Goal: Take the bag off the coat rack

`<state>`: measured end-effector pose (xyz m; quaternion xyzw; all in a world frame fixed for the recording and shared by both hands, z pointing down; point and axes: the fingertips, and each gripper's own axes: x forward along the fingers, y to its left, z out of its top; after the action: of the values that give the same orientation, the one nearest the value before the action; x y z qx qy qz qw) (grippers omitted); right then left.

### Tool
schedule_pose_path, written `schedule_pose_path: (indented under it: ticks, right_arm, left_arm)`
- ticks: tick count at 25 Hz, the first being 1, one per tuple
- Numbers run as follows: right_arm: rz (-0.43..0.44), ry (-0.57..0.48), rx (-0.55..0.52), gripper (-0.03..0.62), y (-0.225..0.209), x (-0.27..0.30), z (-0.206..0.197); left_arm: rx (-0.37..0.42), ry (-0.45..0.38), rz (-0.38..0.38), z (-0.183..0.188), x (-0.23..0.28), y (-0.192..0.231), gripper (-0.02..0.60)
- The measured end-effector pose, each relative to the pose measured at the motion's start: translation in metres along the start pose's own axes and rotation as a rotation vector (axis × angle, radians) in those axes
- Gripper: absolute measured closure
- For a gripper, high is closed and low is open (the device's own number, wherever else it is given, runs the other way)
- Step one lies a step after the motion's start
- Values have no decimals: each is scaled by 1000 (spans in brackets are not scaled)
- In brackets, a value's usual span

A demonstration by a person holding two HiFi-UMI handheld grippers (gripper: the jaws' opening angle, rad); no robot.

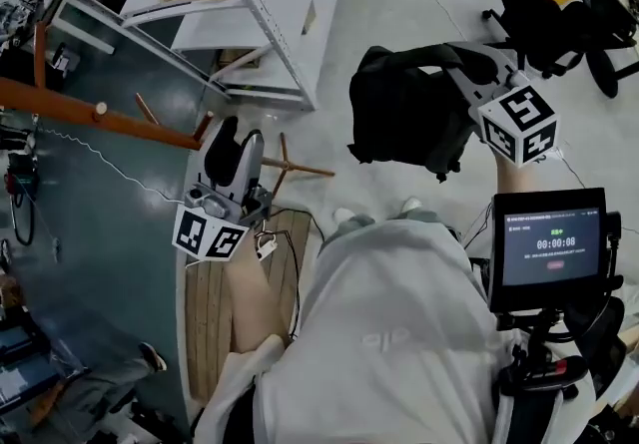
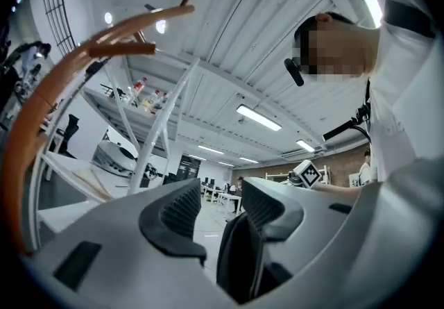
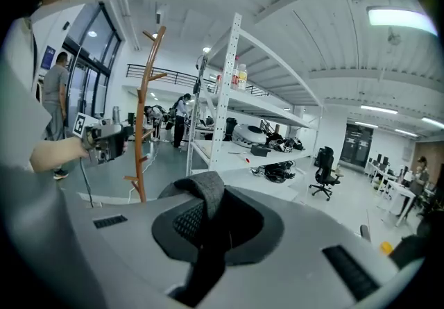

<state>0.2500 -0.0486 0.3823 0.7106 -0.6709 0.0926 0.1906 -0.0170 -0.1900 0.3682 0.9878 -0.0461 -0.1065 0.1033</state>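
Black bag point(image 1: 404, 118) off coat rack point(image 1: 90, 113), hanging well apart from it, at person's right. Woven strap point(image 3: 205, 196) clamped in right gripper point(image 3: 208, 221). Jaws of left gripper point(image 2: 215, 210) apart, nothing between.

Handling, judged:
- soft fabric, slumped and creased
- likely light
- not fragile
- apt to swing and sag
- strap weave not slippery

Best hold: strap, near its middle. Body too floppy for a pinch.

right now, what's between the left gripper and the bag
In the head view, thin crossed wooden sticks over bare floor lie between left gripper and bag.
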Motion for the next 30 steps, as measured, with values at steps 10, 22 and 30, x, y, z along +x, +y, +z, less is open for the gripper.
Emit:
schedule_pose_path:
  ticks: [10, 22, 30]
  right_arm:
    - [48, -9, -22, 560, -13, -50, -26]
    - [65, 20, -12, 560, -34, -81, -67]
    - [-47, 104, -5, 559, -51, -78, -86]
  left_arm:
    - [-88, 112, -152, -60, 120, -117, 390]
    - [-52, 254, -299, -109, 182, -198, 390]
    - [-61, 302, -384, -117, 198, -196, 390]
